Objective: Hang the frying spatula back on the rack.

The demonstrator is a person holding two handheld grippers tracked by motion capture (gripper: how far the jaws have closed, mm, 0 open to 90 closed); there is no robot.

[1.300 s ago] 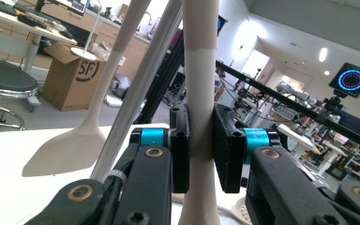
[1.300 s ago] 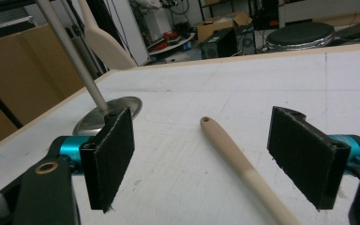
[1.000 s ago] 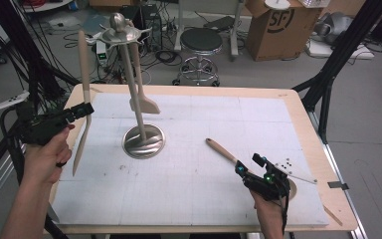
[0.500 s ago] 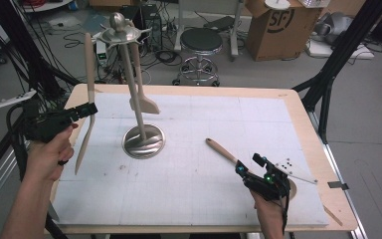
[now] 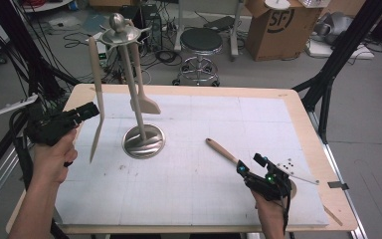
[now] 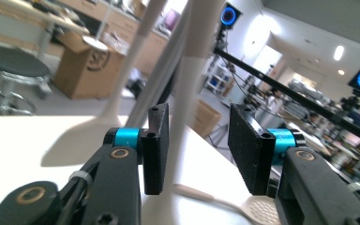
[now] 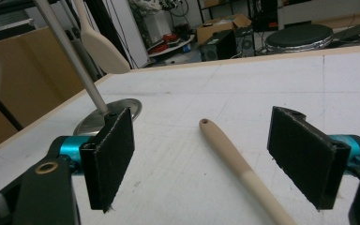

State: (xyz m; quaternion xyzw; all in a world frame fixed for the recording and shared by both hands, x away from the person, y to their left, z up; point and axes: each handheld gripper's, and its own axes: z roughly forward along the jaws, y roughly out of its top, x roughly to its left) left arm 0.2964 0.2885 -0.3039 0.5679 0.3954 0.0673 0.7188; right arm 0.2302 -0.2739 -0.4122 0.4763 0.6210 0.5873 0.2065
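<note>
The left gripper (image 5: 90,110) has just been opening its jaws — the long pale utensil (image 5: 96,99) stands between the pads in the left gripper view, close to one pad and clear of the other, hanging from the metal stand (image 5: 129,84) over the table's (image 5: 189,199) left part; the right gripper (image 7: 211,159) rests with jaws spread wide, a wooden handle (image 7: 236,164) lying between them, ungripped.
</note>
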